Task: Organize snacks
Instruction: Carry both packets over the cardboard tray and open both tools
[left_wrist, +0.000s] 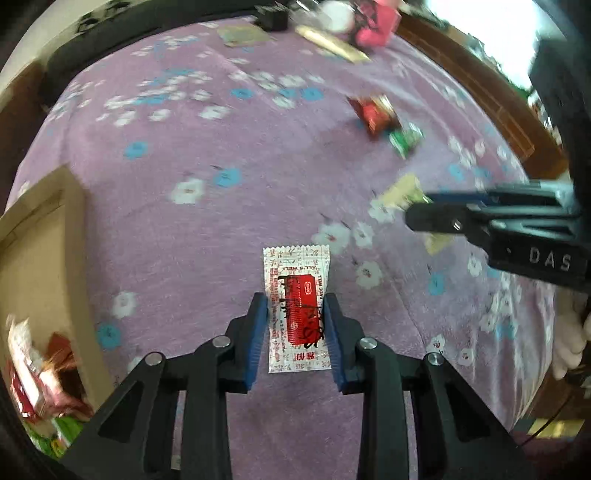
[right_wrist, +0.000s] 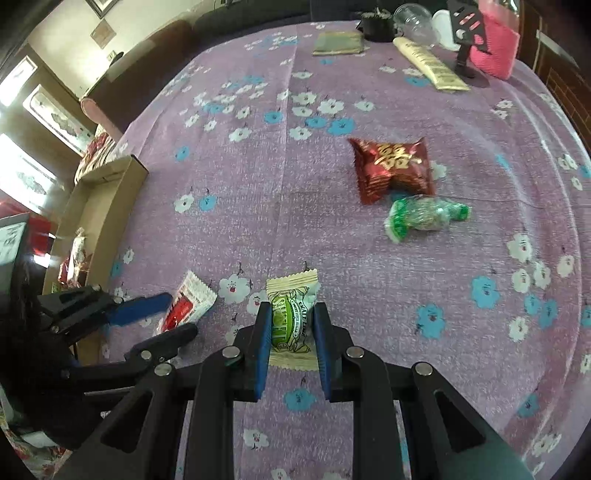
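Two wrist fisheyes, steeply down, close over one floral tablecloth (left_wrist: 258, 155); left view perhaps motion-blurred.

I see a purple floral tablecloth (right_wrist: 258, 206) over the whole table. Far edge, right: a pink knitted item (right_wrist: 496, 48), a black stand (right_wrist: 466, 40) beside it, a clear glass vessel (right_wrist: 413, 20) and a cream tube (right_wrist: 430, 64). A flat olive pad (right_wrist: 338, 43) lies just left of them.
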